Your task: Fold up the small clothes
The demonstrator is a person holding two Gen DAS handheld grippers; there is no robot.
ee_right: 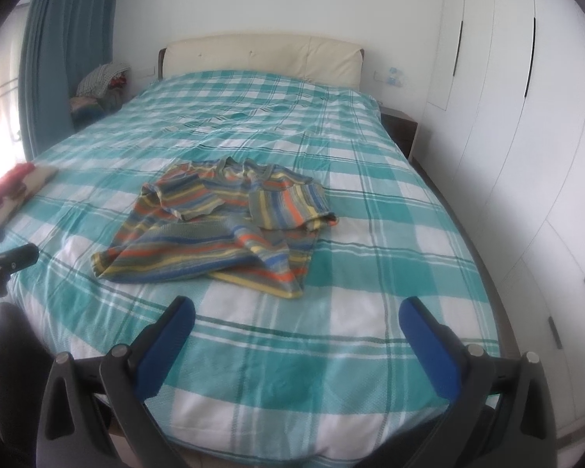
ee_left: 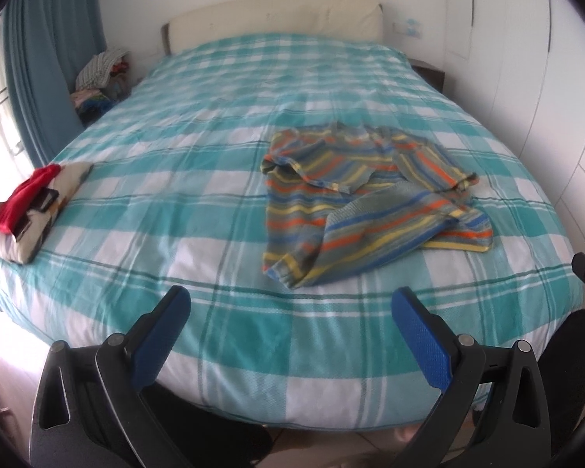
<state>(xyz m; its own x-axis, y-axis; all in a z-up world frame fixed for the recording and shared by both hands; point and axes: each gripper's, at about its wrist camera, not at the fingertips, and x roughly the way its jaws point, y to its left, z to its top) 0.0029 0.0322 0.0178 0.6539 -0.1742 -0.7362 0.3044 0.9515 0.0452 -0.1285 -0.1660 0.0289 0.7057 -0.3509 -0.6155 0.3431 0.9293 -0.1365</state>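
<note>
1. The striped shirt (ee_left: 364, 199) lies crumpled on the bed (ee_left: 199, 179), on the teal-and-white checked cover, in the half nearer the foot edge and well away from the cream headboard (ee_left: 277, 15).
2. From the right wrist view the striped shirt (ee_right: 222, 226) has one sleeve doubled over its body, and its yellow-edged hem points toward the foot of the bed (ee_right: 370, 234).
3. The left claw (ee_left: 290, 312) is released, its blue pads spread wide and empty, held over the foot edge just short of the shirt without touching it.
4. The right claw (ee_right: 296, 319) is likewise released, holding nothing, also at the foot edge and apart from the shirt.
5. A folded stack of clothes (ee_left: 29, 210) with a red piece on top sits at the bed's left edge, well apart from the shirt.
6. Beyond the bed's far left corner is a pile of laundry (ee_left: 101, 74) beside a blue curtain (ee_left: 43, 46).
7. White wardrobe doors (ee_right: 507, 97) line the bed's right side.
</note>
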